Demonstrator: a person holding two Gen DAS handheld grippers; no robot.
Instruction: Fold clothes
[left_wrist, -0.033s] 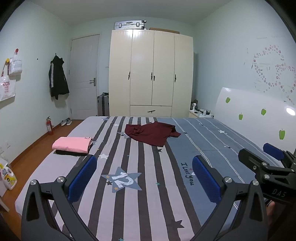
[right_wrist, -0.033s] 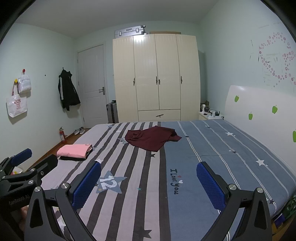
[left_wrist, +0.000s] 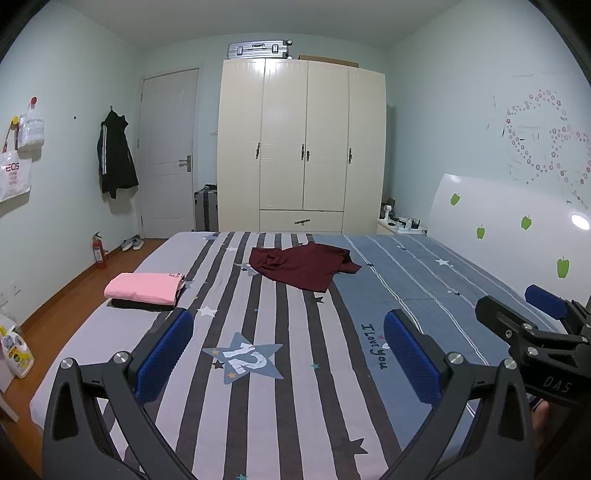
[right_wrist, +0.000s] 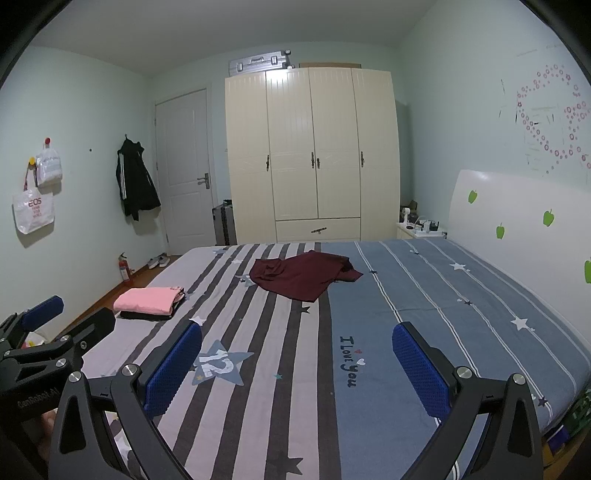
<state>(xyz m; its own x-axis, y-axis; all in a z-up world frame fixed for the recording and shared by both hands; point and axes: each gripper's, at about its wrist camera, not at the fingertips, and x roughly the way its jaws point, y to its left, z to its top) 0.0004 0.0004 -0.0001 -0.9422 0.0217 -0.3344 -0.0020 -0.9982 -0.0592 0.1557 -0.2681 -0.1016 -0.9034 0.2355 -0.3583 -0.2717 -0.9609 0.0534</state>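
Nothing is changing: left gripper (left_wrist: 288, 350) and right gripper (right_wrist: 297, 363) are hanging wide and empty, maroon shirt (left_wrist: 303, 267) lying crumpled at twelve o'clock, folding not yet begun.

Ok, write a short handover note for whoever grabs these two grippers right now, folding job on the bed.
Left gripper: open, empty, hovering over the near end of the striped bed cover.
Right gripper: open, empty, level beside the left one.
Crumpled dark red cotton shirt: lies unfolded mid-bed, toward the far side, out of both grippers' touch.
Folded pink garment: stacked on a folded black garment near the bed's left edge; these look done.
Left to do: reach forward to the red shirt, spread it flat, fold it, probably add it to the stack.
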